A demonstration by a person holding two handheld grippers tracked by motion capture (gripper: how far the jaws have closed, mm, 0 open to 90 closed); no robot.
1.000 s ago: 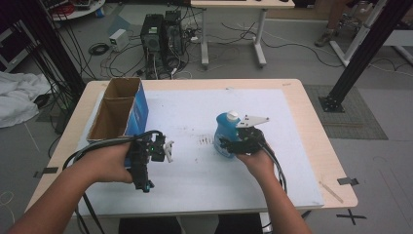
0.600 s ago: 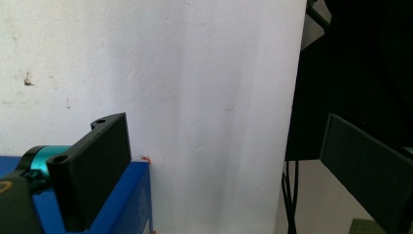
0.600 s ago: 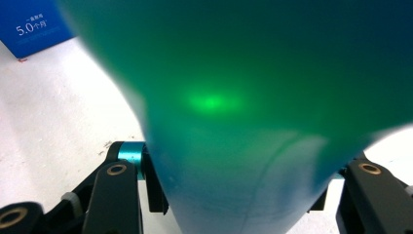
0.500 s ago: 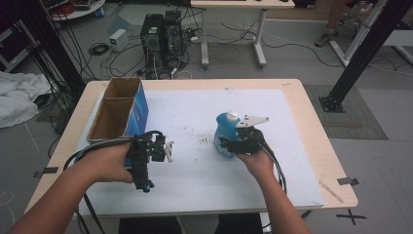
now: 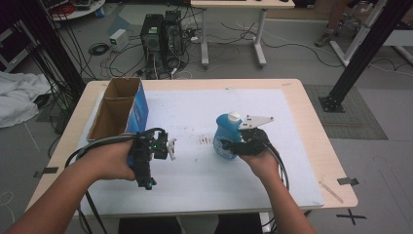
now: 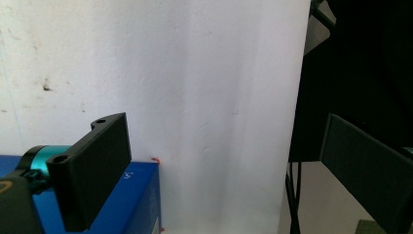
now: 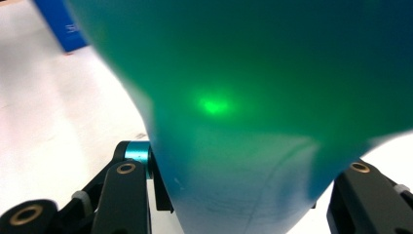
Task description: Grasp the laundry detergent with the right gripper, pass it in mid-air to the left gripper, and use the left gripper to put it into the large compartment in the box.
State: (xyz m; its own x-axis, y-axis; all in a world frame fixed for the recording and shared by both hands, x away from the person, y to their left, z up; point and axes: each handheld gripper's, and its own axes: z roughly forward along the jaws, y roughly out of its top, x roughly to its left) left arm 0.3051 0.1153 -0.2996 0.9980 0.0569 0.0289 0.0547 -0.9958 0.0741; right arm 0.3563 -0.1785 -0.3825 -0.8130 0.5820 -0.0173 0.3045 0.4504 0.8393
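Observation:
A blue bottle (image 5: 225,138) with a white cap stands upright on the white mat (image 5: 195,107), right of the middle. My right gripper (image 5: 233,145) comes at it from the near right, and its jaws have just been closing on the bottle's body. In the right gripper view the blue-green bottle (image 7: 243,97) sits tight between the two jaws of the right gripper (image 7: 243,200). My left gripper (image 5: 168,147) is held over the mat near the left. In the left gripper view its fingers (image 6: 95,165) stand wide apart, with nothing in the left gripper (image 6: 224,161).
An open cardboard box (image 5: 117,109) with a blue side stands at the back left of the table, close to my left hand. A dark smudge (image 5: 202,141) marks the mat between the grippers. Computer towers (image 5: 160,36) and cables lie on the floor beyond the far edge.
No visible shift of either hand or of the bottle in the high view.

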